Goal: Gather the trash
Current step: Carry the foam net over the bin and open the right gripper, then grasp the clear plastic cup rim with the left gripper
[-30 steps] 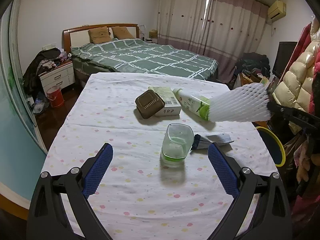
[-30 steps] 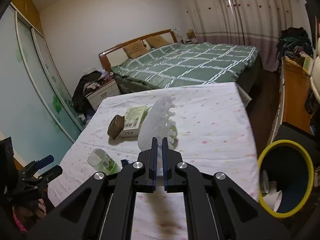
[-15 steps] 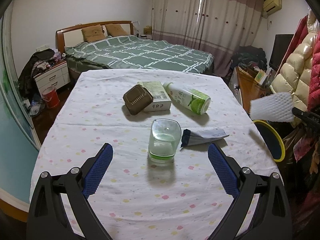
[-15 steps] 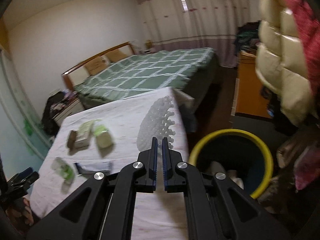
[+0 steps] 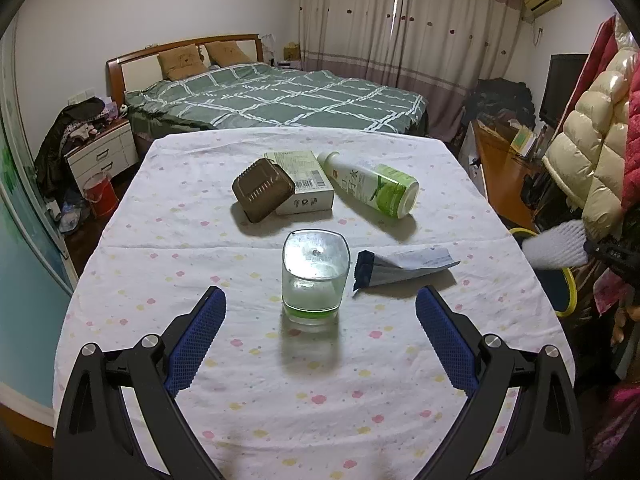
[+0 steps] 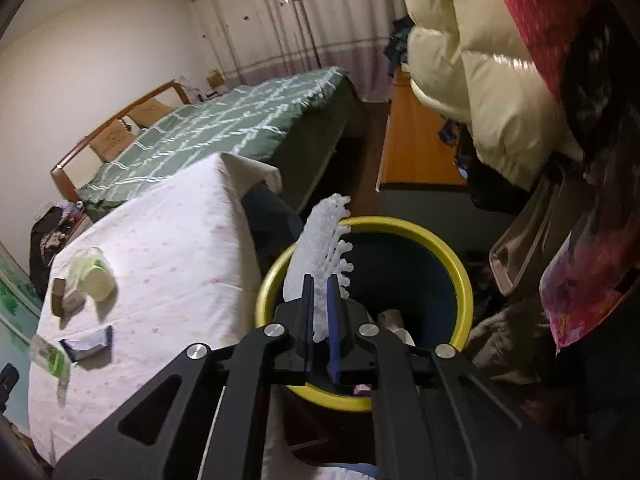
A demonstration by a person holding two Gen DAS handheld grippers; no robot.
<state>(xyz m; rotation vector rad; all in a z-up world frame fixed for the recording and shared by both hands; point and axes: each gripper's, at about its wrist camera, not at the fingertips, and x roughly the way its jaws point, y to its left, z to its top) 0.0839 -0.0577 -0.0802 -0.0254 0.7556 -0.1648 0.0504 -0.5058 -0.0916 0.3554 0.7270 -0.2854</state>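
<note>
Swung my right gripper (image 6: 319,312) off the table and over the yellow-rimmed bin (image 6: 460,276) on the right. Its jaws just started easing apart, though the foam net (image 6: 320,248) sits between them (not dropped yet). Left gripper (image 5: 320,332) hangs wide open near the glass (image 5: 314,276).

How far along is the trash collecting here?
Some scraps already lie in the yellow-rimmed bin. In hand: the right gripper, its jaws just starting to open, holds a white foam fruit net over that bin. Left on the table: a glass cup, a torn wrapper, a green-label bottle, a carton and a brown box. The left gripper is open, facing the cup.
</note>
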